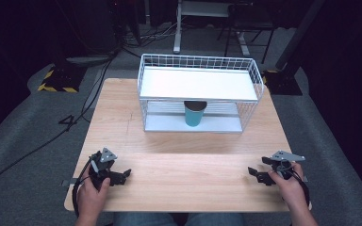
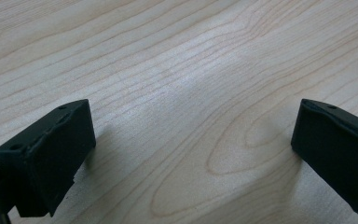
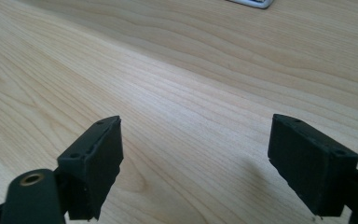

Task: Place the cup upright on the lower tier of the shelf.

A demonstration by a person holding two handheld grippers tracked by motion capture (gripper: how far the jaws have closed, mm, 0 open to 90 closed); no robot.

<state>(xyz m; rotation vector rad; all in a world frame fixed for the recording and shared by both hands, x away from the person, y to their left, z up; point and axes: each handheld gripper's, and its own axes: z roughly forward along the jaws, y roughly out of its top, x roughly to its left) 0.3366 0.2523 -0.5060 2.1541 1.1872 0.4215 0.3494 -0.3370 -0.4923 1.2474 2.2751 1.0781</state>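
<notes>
- The left gripper (image 1: 122,175) rested on the wooden table (image 1: 188,174) near its front-left corner, held by the left hand (image 1: 93,186); its jaws stood wide apart with bare wood between them.
- The right gripper (image 1: 254,173) rested near the front-right corner, held by the right hand (image 1: 287,181); its jaws were likewise spread, gripping nothing.
- The two grippers lay well apart, their tips facing each other across open tabletop.
- Ahead of both grippers, toward the far edge, stood a white wire rack (image 1: 199,92) with a flat upper shelf.
- A teal cup (image 1: 194,113) stood upright on the rack's lower level, under the shelf, roughly midway between the grippers and well ahead of them.
- In the right gripper view, a corner of the rack's base (image 3: 254,3) sat at the top edge, beyond the jaws.
</notes>
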